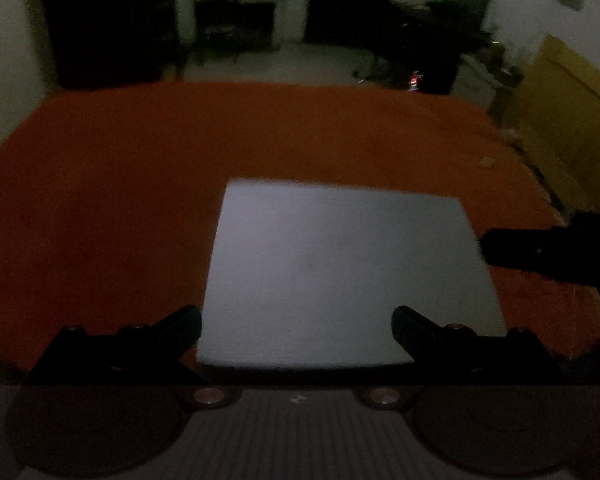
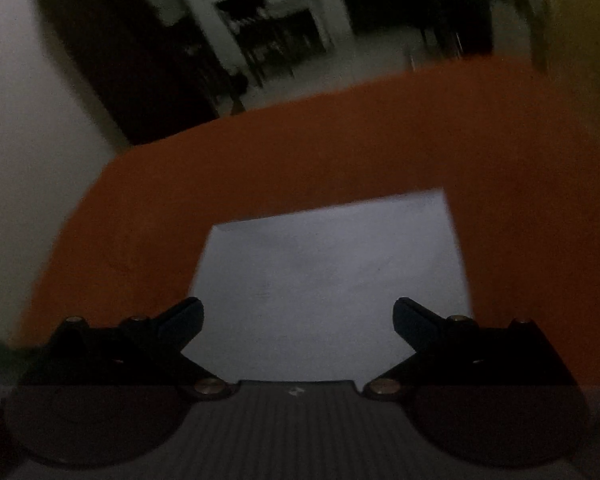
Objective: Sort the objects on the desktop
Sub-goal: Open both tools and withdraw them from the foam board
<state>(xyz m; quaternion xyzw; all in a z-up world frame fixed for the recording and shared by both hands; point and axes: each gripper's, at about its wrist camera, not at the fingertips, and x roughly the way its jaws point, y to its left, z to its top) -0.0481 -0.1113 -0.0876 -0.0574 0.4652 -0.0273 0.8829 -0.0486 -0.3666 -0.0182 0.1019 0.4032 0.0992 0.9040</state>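
An orange cloth-covered desk (image 1: 140,200) carries a flat white rectangular sheet (image 1: 340,272), lying toward its near edge. In the left wrist view a small round coin-like object (image 1: 486,162) sits on the desk at the sheet's 1 o'clock, well apart. A tall yellow cardboard panel (image 1: 568,120) stands beyond the desk's edge at 2 o'clock.

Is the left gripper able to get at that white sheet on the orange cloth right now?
Probably yes. The left gripper is open, the white sheet lies flat right ahead of it, and nothing sits between them.
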